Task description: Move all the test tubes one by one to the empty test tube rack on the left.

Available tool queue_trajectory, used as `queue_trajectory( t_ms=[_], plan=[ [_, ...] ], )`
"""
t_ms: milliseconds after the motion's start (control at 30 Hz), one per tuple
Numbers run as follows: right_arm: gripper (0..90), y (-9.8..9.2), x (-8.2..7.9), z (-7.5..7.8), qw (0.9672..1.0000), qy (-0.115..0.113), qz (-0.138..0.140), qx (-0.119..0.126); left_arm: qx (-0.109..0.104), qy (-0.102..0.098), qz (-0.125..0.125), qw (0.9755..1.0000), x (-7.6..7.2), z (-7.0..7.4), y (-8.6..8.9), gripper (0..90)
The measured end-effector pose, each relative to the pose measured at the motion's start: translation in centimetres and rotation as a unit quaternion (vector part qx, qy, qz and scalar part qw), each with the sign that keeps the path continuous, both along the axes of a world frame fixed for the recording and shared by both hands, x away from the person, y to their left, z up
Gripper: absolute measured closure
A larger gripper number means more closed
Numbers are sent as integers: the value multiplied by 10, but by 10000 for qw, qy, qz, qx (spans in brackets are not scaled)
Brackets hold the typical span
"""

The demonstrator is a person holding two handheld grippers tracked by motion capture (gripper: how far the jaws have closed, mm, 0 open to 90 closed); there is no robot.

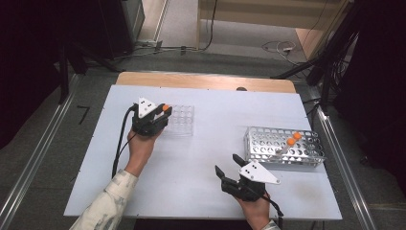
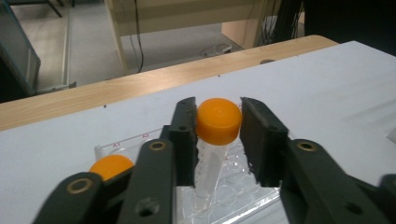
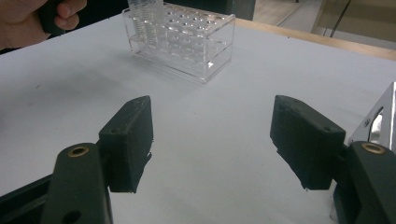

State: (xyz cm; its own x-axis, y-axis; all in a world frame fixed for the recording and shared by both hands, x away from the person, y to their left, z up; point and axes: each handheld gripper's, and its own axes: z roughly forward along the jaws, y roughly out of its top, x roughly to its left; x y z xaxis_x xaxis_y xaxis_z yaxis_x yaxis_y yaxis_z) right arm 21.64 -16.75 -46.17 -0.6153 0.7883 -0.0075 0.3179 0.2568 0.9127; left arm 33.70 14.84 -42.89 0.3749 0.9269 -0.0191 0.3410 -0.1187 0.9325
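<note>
High view: found the left gripper (image 1: 164, 114) at the clear rack (image 1: 184, 125) near the far left corner of the tabletop (image 1: 201, 187), narrow on the orange-capped tube (image 1: 165, 108). Found the right gripper (image 1: 229, 165) at the near edge, wide and empty, beside the wire rack (image 1: 287, 164) carrying two more tubes (image 1: 291, 141).

Left gripper view: showed the tube upright in a well, both pads seemingly against its cap, and a second cap (image 2: 111, 165) just beside, hidden from above. Judged light, stiff and smooth; best taken at the cap, wider than the slippery body.

Right gripper view: showed open jaws over bare tabletop. Added, farther off, the threaded clear tube body (image 3: 147, 25) in the rack and the person's hand (image 3: 32, 18).
</note>
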Motion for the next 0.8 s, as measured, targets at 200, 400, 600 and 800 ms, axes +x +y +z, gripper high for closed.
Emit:
queue_trajectory(
  t_ms=[200,400,600,800],
  plan=[
    [285,1,0,0,10000,-2,13,-6,-5,-28,22,10000,-1,1,0,570],
    [286,1,0,0,10000,4,17,-9,-16,-68,34,10000,-3,3,0,569],
    [284,1,1,-1,10000,0,3,-10,-29,-78,5,10000,-4,4,1,558],
    [282,-3,1,1,10000,0,-65,3,-80,-75,-3,9999,-7,6,-2,459]
  ],
)
